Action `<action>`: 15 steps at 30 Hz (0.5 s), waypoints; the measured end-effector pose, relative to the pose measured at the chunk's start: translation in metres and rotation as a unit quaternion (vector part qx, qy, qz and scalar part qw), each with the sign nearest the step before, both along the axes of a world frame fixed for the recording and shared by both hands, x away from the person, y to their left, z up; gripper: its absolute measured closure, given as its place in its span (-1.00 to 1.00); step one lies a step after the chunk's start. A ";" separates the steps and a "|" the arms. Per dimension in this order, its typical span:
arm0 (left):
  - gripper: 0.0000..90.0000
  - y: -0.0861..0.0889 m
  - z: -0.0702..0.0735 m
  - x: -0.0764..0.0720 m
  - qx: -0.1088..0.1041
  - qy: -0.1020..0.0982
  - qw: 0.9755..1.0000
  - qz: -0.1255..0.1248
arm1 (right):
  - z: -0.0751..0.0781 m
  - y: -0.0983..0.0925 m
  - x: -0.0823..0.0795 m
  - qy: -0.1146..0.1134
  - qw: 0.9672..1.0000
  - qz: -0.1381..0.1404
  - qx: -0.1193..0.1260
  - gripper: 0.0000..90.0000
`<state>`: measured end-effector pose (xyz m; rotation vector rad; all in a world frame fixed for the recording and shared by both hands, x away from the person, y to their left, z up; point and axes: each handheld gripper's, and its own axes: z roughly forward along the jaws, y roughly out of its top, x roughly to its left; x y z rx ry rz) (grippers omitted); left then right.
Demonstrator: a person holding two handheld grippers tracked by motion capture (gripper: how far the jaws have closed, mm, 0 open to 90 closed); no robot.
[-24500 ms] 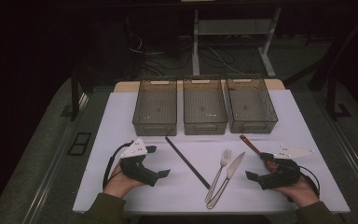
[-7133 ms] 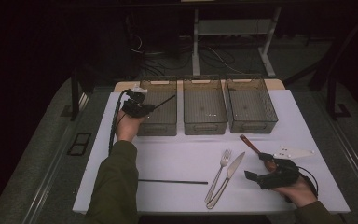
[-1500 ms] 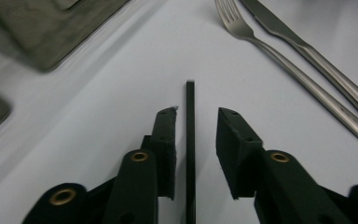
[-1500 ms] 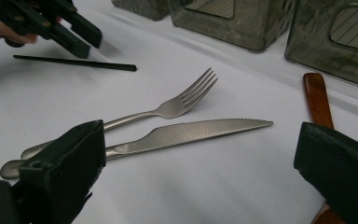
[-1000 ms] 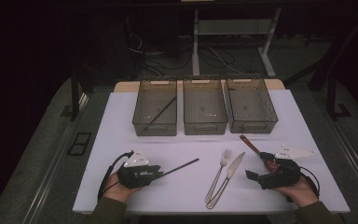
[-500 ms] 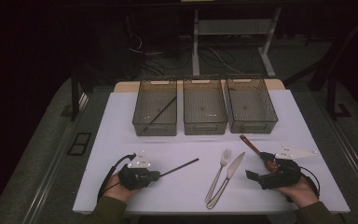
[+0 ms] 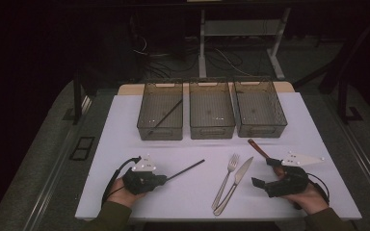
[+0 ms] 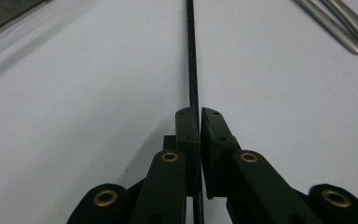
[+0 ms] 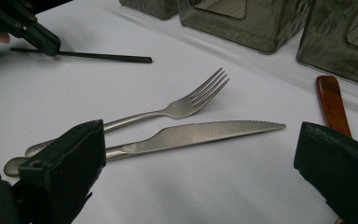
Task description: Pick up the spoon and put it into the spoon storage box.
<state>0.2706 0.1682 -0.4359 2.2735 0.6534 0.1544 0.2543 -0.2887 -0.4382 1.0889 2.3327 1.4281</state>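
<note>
From above, the left gripper (image 7: 163, 179) sat at the near left of the white table (image 7: 125, 125), its jaws clamped on the near end of a black chopstick (image 7: 187, 169) that lay on the table and pointed far and right toward the fork (image 7: 226, 180). The jaws had just been closing, with the stick between them. A knife (image 7: 234, 185) lay just right of the fork. The right gripper (image 7: 259, 184) rested at the near right, jaws apart, with a brown-handled tool (image 7: 258, 148) just beyond it. Three bins stood in a row at the far side; the left bin (image 7: 144, 126) held a second chopstick (image 7: 166, 116).

In the left gripper view, the two pads (image 8: 188, 135) pressed together on the chopstick (image 8: 192, 60), which ran straight away across the table.

In the right gripper view, the jaws stood wide apart with nothing between them; the fork (image 9: 177, 109) and knife (image 9: 200, 135) lay beyond, and the left gripper (image 9: 51, 46) held the chopstick (image 9: 105, 57) at far left.
</note>
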 end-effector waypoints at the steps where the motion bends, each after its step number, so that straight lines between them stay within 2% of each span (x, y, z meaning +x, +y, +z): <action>1: 0.91 0.001 0.001 0.000 -0.004 -0.001 1.000 0.001 | -0.001 0.000 0.000 0.004 1.000 0.000 -0.001 -0.95; 3: 0.91 0.000 0.003 -0.001 -0.019 0.001 1.000 0.010 | -0.004 0.001 0.002 0.005 1.000 0.002 -0.013 -0.95; 8: 0.91 0.000 0.009 -0.002 -0.032 -0.003 0.999 0.007 | -0.007 -0.001 0.004 0.009 1.000 0.001 -0.028 -0.95; 15: 0.91 -0.001 0.017 -0.004 -0.050 -0.013 0.999 0.004 | -0.007 -0.009 0.007 0.014 0.999 -0.001 -0.032 -0.95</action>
